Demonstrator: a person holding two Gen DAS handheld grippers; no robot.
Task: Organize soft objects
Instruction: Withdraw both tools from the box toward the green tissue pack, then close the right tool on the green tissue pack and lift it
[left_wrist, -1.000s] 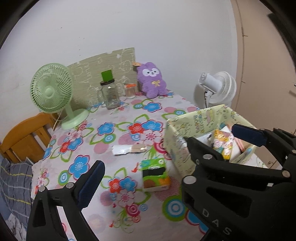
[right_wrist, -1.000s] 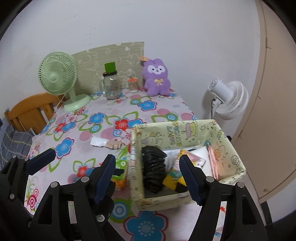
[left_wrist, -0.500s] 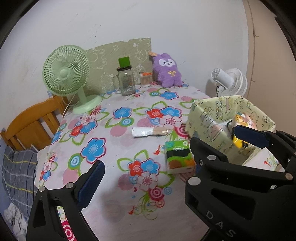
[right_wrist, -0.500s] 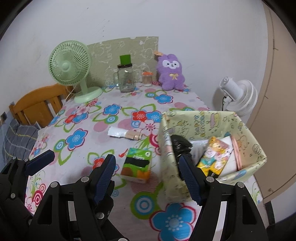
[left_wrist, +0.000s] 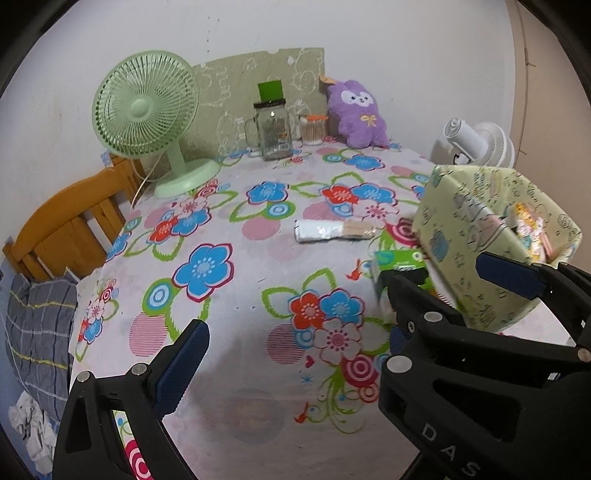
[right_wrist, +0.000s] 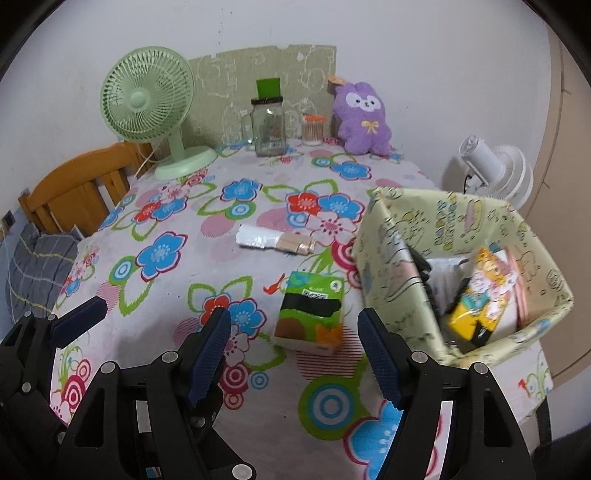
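The right claw (right_wrist: 295, 354), jaws apart, hovered low-centre over the green tissue pack (right_wrist: 312, 315), best squeezed gently across its sides; left claw (left_wrist: 332, 310) gaped empty

In the left wrist view the right tool (left_wrist: 424, 291), crossing in front, hid most of the green tissue pack (left_wrist: 400, 260) and the near lower wall of the patterned box (left_wrist: 476, 236), so only the pack's top edge showed beyond that tool. The box and its contents looked smeared by motion there; the yellow packet (left_wrist: 530, 223) inside could not be read. In the right wrist view the dark item (right_wrist: 424, 271) deep in the box, ahead and right of the tool, was too shadowed to identify, and the box's near corner was blurred. The wooden chair (right_wrist: 77, 188) far left sat partly behind the desk (right_wrist: 207, 273) edge.
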